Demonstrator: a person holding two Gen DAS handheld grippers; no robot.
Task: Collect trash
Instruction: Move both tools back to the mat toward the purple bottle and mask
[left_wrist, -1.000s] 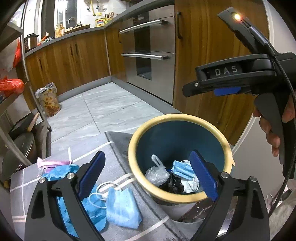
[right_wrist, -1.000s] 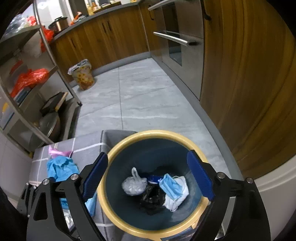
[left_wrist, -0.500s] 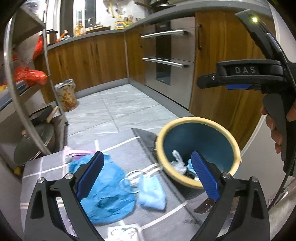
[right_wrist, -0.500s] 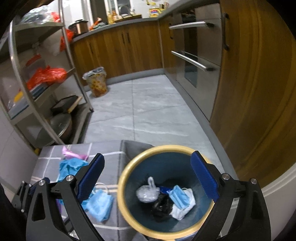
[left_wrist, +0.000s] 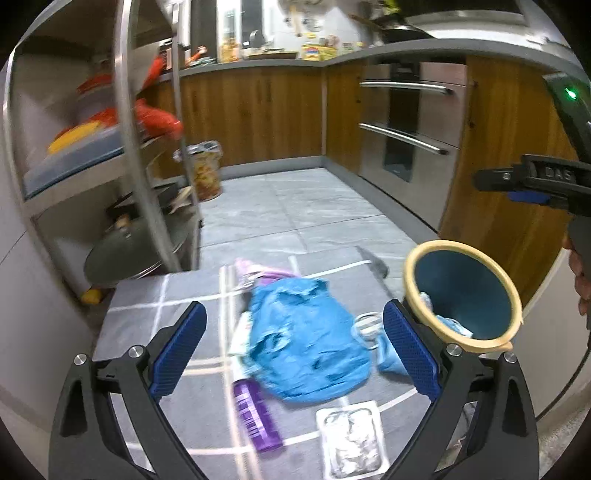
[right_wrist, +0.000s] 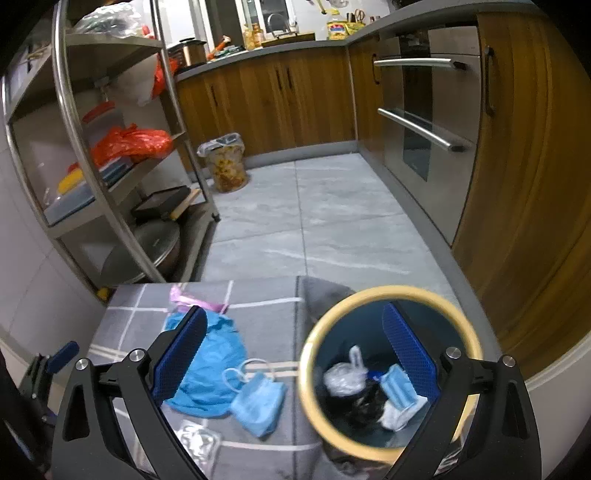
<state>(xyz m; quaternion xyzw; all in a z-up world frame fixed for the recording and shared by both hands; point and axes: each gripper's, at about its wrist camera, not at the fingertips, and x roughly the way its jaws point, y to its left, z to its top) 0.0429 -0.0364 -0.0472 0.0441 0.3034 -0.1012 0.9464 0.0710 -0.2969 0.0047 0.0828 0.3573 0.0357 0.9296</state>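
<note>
Now my left hand-held gripper (left_wrist: 291, 349) hangs wide open and empty, the crumpled blue bag (left_wrist: 308, 343) straight ahead between its fingers, left of the bin (left_wrist: 461, 291); my right hand-held gripper (right_wrist: 291, 352), likewise open and empty, straddles the bin's rim, so left is nearer.

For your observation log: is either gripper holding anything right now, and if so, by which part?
Nothing is held. The left gripper and the right gripper are both open and empty above the trash.
</note>
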